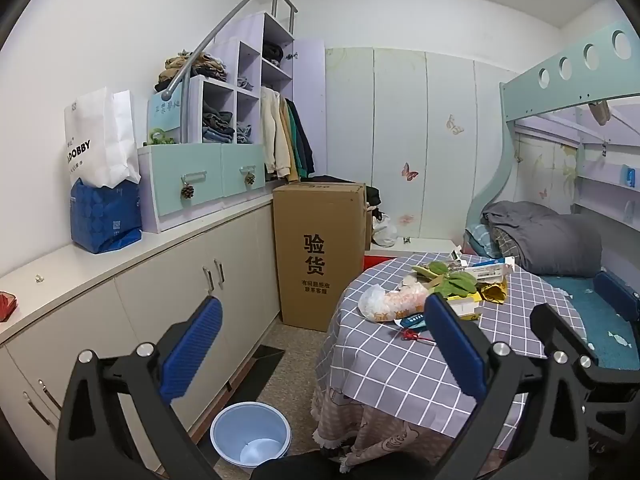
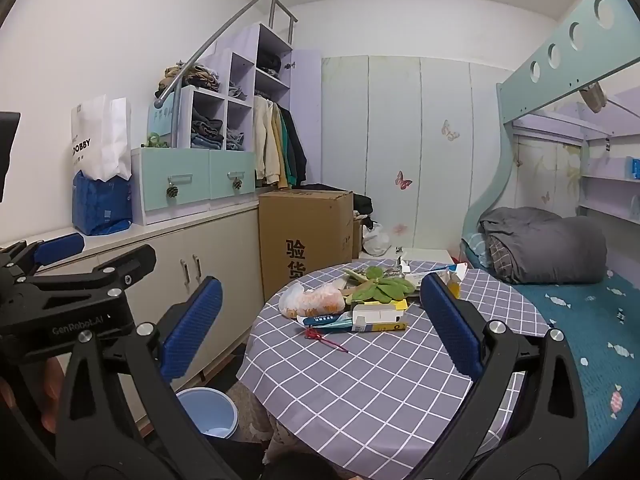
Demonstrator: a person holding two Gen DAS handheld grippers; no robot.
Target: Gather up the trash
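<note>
1. Trash lies in a loose pile on the far half of a round table point(image 2: 360, 384) covered with a grey checked cloth: a clear plastic bag point(image 2: 310, 300) with orange contents, green leaves point(image 2: 386, 286), a white and yellow carton point(image 2: 378, 316), a blue wrapper point(image 2: 326, 320) and a thin red stick point(image 2: 322, 338) nearest the camera.
2. Beside the table on the floor stands a light blue bin point(image 1: 251, 434), nearly bare inside, between the tablecloth hem and a row of beige cabinets point(image 1: 180, 300).
3. A tall cardboard box point(image 1: 318, 252) stands past the cabinets, and a bunk bed with a folded grey quilt point(image 2: 544, 244) sits just beside the table on the other side.
4. On the cabinet top sit a blue bag point(image 1: 106, 216) with a white paper bag point(image 1: 100, 136) tucked in it.
5. The left gripper point(image 1: 322, 316) hovers above the floor and table edge, its 2 blue pads spread wide with nothing between them.
6. The right gripper point(image 2: 320, 300) is held level over the near table edge, aimed at the pile, jaws likewise wide apart and holding nothing; it is well apart from the trash.
</note>
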